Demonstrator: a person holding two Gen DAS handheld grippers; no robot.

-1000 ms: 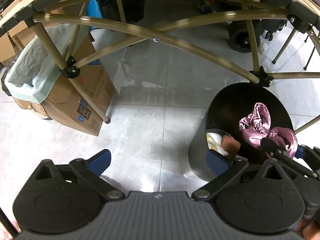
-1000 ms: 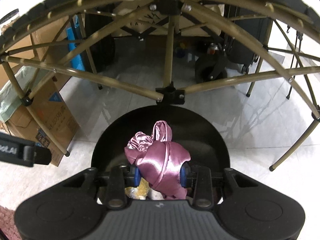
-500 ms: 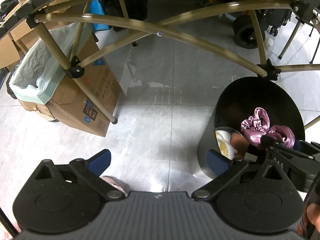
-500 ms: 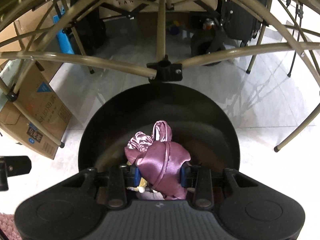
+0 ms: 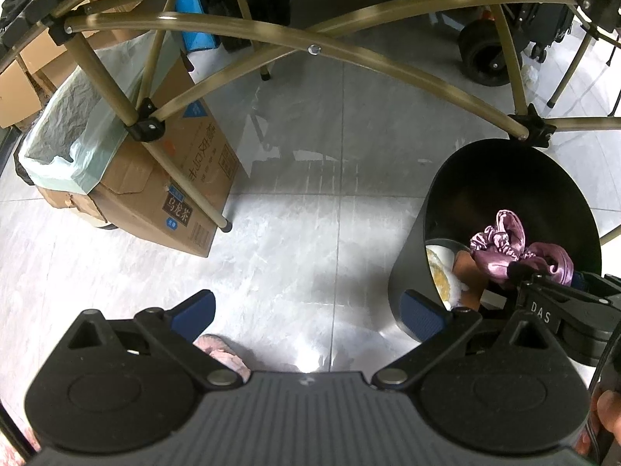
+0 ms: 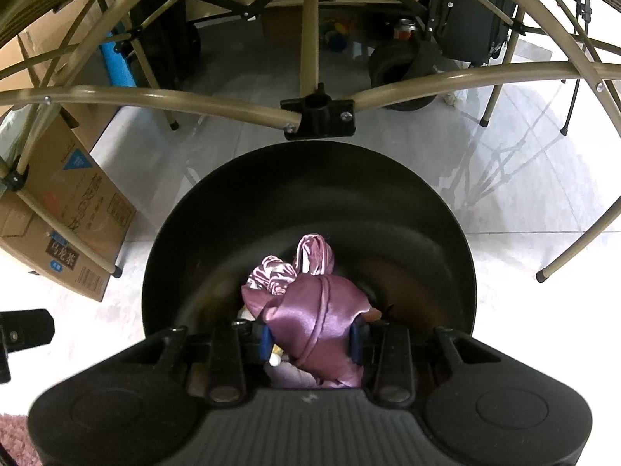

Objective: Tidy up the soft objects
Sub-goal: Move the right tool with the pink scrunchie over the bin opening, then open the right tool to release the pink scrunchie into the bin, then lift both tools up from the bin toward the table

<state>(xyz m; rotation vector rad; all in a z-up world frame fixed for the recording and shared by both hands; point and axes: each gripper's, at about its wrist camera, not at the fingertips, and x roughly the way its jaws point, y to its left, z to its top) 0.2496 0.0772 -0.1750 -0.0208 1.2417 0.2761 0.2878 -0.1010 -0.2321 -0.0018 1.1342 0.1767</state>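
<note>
A shiny purple satin pouch (image 6: 316,310) hangs in the mouth of a tall black bin (image 6: 310,178), with my right gripper (image 6: 312,339) shut on it between the blue pads. In the left wrist view the same pouch (image 5: 516,256) sits inside the bin (image 5: 411,272) at the right, held by the right gripper (image 5: 543,275). Yellow, white and brown soft things (image 5: 446,275) lie at the bin's bottom. My left gripper (image 5: 306,310) is open over bare floor, left of the bin, with nothing between its fingers.
Olive metal table legs and braces (image 5: 349,50) arch over the bin, one joint (image 6: 318,116) just beyond its far rim. A cardboard box with a green plastic liner (image 5: 147,178) stands at left. A pink fuzzy thing (image 5: 221,353) lies on the grey tiles below my left gripper.
My right gripper has sunk with the pouch into the bin's mouth; the bin now fills more of its view. The left gripper stays open and has barely shifted.
</note>
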